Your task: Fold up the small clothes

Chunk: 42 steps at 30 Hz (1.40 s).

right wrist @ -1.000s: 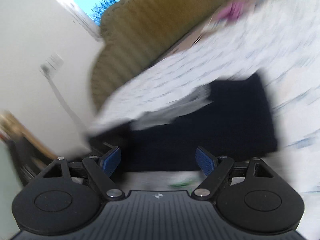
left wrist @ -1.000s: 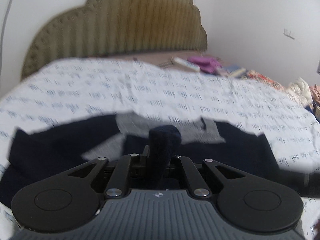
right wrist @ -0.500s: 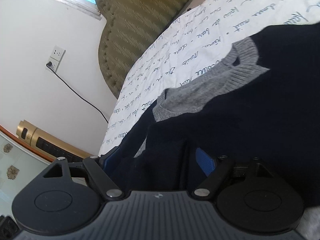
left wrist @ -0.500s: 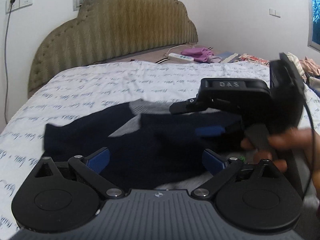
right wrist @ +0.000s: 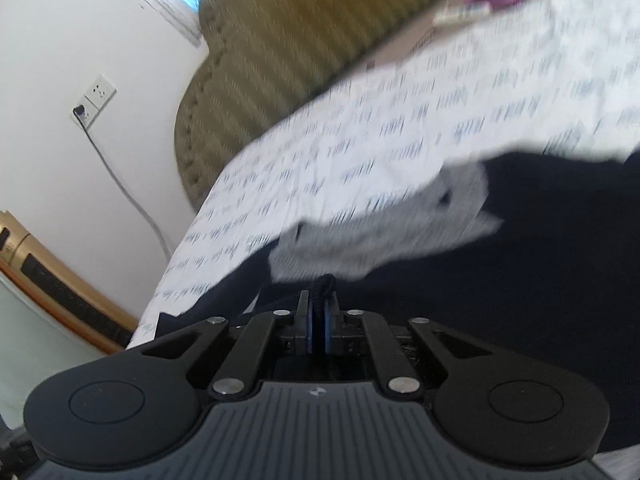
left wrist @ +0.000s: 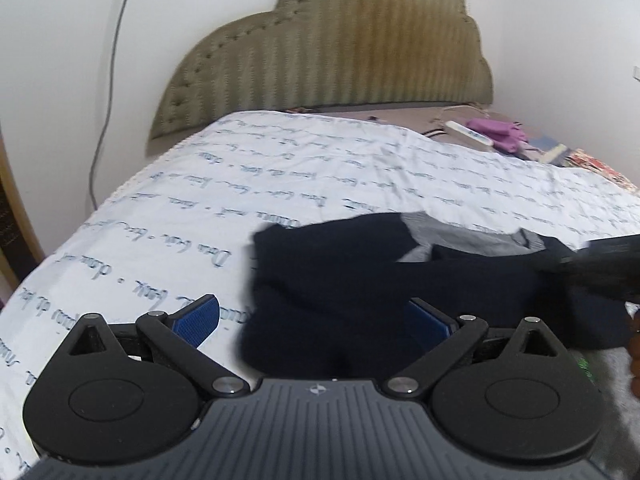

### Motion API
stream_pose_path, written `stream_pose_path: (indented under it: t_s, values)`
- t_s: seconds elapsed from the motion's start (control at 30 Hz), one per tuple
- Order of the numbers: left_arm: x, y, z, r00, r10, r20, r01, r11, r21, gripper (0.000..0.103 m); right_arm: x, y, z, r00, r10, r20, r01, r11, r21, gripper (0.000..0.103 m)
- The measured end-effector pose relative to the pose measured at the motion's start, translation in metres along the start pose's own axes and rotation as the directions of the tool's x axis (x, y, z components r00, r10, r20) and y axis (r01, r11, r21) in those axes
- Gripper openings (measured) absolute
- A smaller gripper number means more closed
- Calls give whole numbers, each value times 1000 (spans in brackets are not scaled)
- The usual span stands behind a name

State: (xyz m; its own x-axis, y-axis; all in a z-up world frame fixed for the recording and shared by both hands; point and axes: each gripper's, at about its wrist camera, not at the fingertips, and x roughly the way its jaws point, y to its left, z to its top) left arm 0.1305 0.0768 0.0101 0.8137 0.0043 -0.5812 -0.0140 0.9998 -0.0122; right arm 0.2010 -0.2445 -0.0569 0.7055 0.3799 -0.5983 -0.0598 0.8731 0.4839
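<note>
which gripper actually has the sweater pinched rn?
The right gripper: its blue pads are shut on a fold of the navy sweater. The left gripper stands wide open, gripping nothing.

bed sheet (left wrist: 320, 168): white, blue script print | headboard (left wrist: 332, 56): olive, tufted, 12 o'clock | wall socket (right wrist: 94, 98) with cable: 10 o'clock | purple cloth (left wrist: 496, 132): 2 o'clock, beside white remote-like item (left wrist: 468, 133)
</note>
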Motion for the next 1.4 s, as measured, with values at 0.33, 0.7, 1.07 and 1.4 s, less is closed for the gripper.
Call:
stream_pose_path:
  t_s: [0.33,0.7,1.07,1.4]
  values:
    - [12,-7,-5,999,21,-42,-21,1000,4,100,-35,-29,23,991,-107,77,107,994,5,5]
    - [13,-24,-14,997,15,-70,-12,999,40,100,-33,-40,24,969,-224,101,229,972,-48,5]
    - [15,-29,-18,996,24,-90,-19,998,57,101,-33,-32,12,920,-365,140,379,922,-84,17]
    - [9,-35,-22,995,-4,-97,9,999,51,101,-23,-5,-23,905,-411,112,426,859,-285,47]
